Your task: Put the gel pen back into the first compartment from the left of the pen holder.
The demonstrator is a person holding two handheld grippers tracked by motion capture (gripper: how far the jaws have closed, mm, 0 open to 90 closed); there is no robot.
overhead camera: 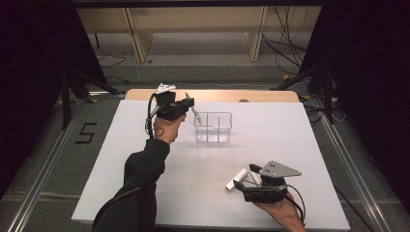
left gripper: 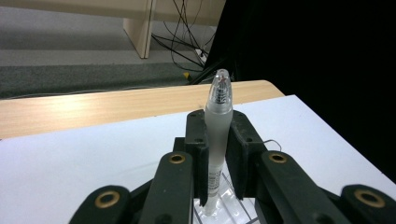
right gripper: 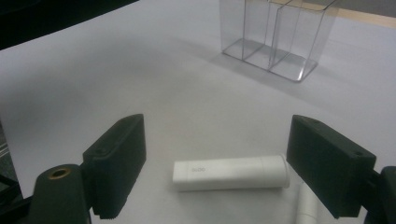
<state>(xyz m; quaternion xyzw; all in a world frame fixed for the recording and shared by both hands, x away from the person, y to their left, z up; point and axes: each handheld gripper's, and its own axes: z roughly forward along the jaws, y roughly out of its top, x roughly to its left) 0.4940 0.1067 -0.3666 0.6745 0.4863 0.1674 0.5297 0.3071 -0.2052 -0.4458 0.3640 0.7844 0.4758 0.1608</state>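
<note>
**Pen held over the clear organizer, white tube waiting below**

My left tongs [left gripper: 218,154] are clenched on a frosted translucent pen [left gripper: 218,116], its long axis upright, lower tip just above the clear plastic organizer [overhead camera: 213,127] near the worktop's [overhead camera: 145,145] far edge. The organizer is rigid, glossy, with divided compartments. My right tongs [right gripper: 212,163] are spread wide near the front right corner, straddling a smooth white tube [right gripper: 229,173] lying flat, its long axis running across from one jaw to the other. A second white cylinder [right gripper: 306,205] lies just beside it.
</note>
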